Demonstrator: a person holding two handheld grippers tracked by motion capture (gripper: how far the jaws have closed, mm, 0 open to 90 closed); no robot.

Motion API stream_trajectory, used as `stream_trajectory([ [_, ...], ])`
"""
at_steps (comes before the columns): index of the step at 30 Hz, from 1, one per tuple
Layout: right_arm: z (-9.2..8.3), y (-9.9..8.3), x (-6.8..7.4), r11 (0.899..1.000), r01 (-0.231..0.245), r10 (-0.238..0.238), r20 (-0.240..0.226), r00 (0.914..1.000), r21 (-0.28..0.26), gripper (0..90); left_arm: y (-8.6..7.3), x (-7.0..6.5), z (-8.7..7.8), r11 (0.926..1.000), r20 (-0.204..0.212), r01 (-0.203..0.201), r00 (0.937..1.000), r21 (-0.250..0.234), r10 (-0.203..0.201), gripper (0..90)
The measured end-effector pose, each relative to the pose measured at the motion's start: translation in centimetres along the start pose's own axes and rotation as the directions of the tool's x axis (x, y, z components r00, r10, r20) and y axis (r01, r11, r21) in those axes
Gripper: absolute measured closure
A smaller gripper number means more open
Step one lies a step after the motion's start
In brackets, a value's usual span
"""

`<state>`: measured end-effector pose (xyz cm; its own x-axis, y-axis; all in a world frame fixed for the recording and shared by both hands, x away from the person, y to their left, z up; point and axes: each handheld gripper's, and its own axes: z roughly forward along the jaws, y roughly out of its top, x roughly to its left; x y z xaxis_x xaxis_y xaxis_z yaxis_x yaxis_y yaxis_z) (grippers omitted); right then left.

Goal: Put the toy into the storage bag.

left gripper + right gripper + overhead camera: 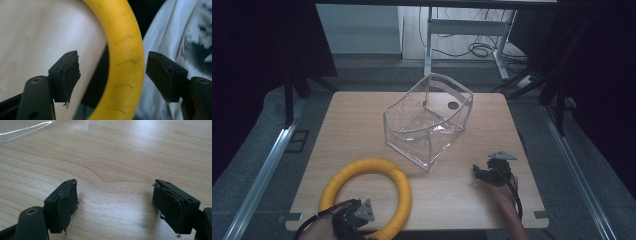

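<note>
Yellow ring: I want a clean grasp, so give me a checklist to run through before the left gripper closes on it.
1. yellow ring between the jaws of the left gripper: ok.
2. Pads pressing the ring: not ok, gaps on both sides.
3. Ring centred in the gap: not ok, nearer one pad.
4. right gripper open, nothing between its jaws: ok.
5. clear bag upright, mouth open: ok.
6. Ring lying flat on table: cannot tell.

light: dim, surroundings of the pale wooden tabletop (362, 130) dark | glare: white streaks on the clear plastic bag (428, 120) mid-tabletop, soft sheen on wood in right gripper view | focus: thick yellow foam ring (125, 62) blurred in left gripper view | high view grainy
</note>
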<state>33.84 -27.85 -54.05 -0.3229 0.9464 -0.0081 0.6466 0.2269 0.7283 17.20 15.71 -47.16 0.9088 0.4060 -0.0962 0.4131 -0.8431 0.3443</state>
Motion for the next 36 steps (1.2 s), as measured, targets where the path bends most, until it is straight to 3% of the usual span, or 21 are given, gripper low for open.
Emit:
stream_trajectory([
  [6, 0.0, 0.0, 0.0, 1.000, 0.000, 0.000, 0.000, 1.0000, 0.000, 20.2, -0.1, -1.0, 1.1, 0.9994, 0.003, -0.016, 0.9999, 0.030, 0.016, 30.8],
  [13, 0.0, 0.0, 0.0, 1.000, 0.001, -0.001, 0.000, 1.0000, -0.001, 20.2, 0.1, -1.5, 2.5, 0.9972, -0.028, -0.039, 0.9988, 0.064, 0.041, 34.4],
  [16, 0.0, 0.0, 0.0, 1.000, 0.001, -0.001, 0.000, 1.0000, -0.001, 20.2, 0.0, -1.6, 3.2, 0.9953, -0.048, -0.053, 0.9972, 0.081, 0.057, 40.2],
  [19, 0.0, 0.0, 0.0, 1.000, 0.000, 0.000, 0.001, 1.0000, 0.000, 20.3, -0.1, -1.8, 3.3, 0.9958, -0.032, -0.056, 0.9978, 0.073, 0.059, 48.7],
  [25, 0.0, 0.0, 0.0, 1.000, 0.000, 0.000, 0.001, 1.0000, 0.000, 20.3, 0.0, -1.5, 3.2, 0.9961, -0.013, -0.052, 0.9985, 0.071, 0.053, 50.3],
  [28, 0.0, 0.0, 0.0, 1.000, -0.001, 0.001, 0.001, 1.0000, 0.000, 20.2, 0.2, -1.1, 2.8, 0.9984, 0.007, -0.034, 0.9994, 0.046, 0.034, 50.6],
  [32, 0.0, 0.0, 0.0, 1.000, 0.001, -0.001, 0.000, 1.0000, -0.001, 20.3, 0.5, -0.3, 1.2, 0.9994, 0.060, 0.002, 0.9982, -0.036, 0.000, 50.8],
  [36, 0.0, 0.0, 0.0, 1.000, 0.001, -0.001, 0.001, 1.0000, 0.001, 20.3, 0.6, 0.5, -0.3, 0.9906, 0.109, 0.056, 0.9932, -0.125, -0.042, 50.9],
])
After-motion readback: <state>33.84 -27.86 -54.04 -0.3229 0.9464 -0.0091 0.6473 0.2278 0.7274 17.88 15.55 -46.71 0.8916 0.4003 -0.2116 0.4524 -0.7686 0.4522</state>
